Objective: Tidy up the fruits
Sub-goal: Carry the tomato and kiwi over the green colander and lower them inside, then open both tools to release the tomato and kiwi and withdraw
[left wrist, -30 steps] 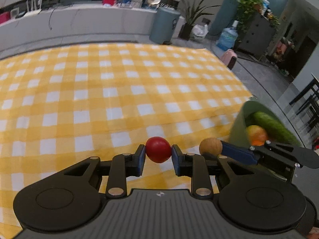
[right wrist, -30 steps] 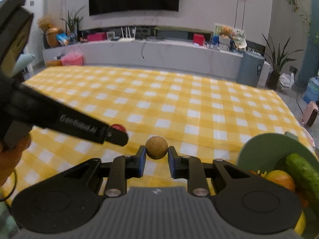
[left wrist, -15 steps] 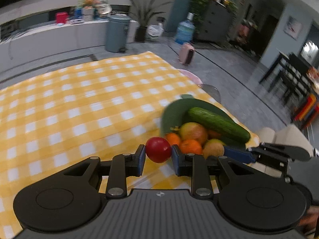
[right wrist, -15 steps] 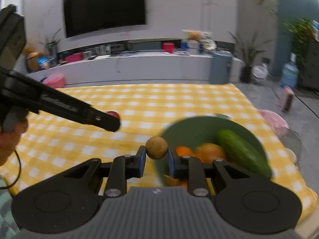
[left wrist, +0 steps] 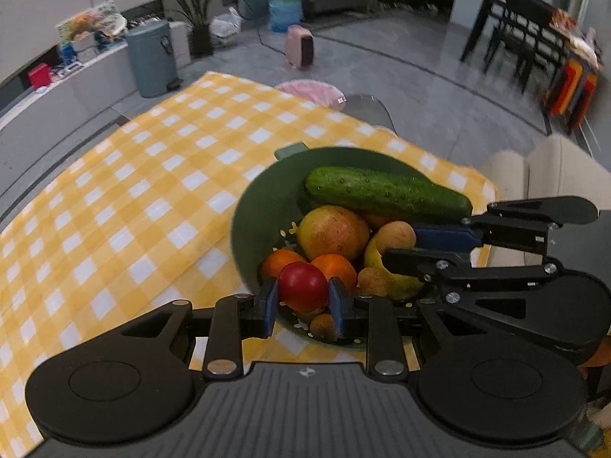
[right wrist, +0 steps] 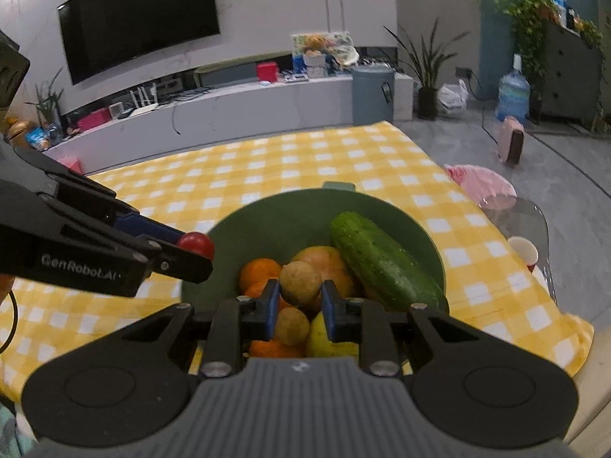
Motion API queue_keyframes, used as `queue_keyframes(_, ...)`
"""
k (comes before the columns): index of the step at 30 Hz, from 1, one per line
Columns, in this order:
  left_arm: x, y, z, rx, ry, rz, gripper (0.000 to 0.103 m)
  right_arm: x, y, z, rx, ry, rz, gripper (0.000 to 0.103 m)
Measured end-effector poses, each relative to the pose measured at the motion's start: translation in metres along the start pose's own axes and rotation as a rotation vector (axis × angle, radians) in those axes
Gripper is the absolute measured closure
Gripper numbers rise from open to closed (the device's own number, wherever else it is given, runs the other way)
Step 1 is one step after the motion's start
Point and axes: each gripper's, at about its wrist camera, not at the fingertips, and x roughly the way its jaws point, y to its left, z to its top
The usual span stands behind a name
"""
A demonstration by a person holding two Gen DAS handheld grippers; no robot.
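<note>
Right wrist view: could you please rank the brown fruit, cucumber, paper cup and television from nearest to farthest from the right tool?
1. Brown fruit, held in the right tool.
2. Cucumber, in the bowl, right.
3. Paper cup, far right.
4. Television, back wall.

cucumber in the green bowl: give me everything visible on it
The long dark-green cucumber has bumpy, glossy skin and looks whole. It lies on its side against the far inner wall of the green plastic bowl, resting atop the piled fruit, touching the large yellow-red round fruit. Neither tongs touch it.
</note>
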Motion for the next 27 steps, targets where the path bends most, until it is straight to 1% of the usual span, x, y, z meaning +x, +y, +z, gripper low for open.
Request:
queue_keyframes(5, 0.021, -0.001, 0.005, 0.052, 0.070, -0.004, 0.072, 0.014, -0.005, 0.001, 0.010, 0.010, -0.003, 0.083)
queue_keyframes(8, 0.028, 0.000, 0.007, 0.078, 0.113, 0.011, 0.072, 0.020, -0.006, -0.001, 0.018, 0.021, -0.004, 0.083)
queue_keyframes(10, 0.032, -0.001, 0.009, 0.097, 0.132, 0.002, 0.072, 0.022, -0.007, -0.003, 0.024, 0.024, -0.003, 0.083)
queue_keyframes(16, 0.040, -0.007, 0.011, 0.169, 0.188, 0.013, 0.072, 0.024, -0.011, -0.004, 0.029, 0.007, 0.011, 0.083)
queue_keyframes(21, 0.044, -0.012, 0.013, 0.193, 0.215, 0.034, 0.071, 0.024, -0.012, -0.005, 0.034, 0.000, 0.027, 0.082)
queue_keyframes(25, 0.044, -0.013, 0.013, 0.193, 0.221, 0.038, 0.067, 0.022, -0.011, -0.005, 0.036, -0.004, 0.031, 0.082)
queue_keyframes(27, 0.043, -0.012, 0.013, 0.188, 0.221, 0.035, 0.066, 0.021, -0.011, -0.005, 0.037, -0.011, 0.029, 0.082)
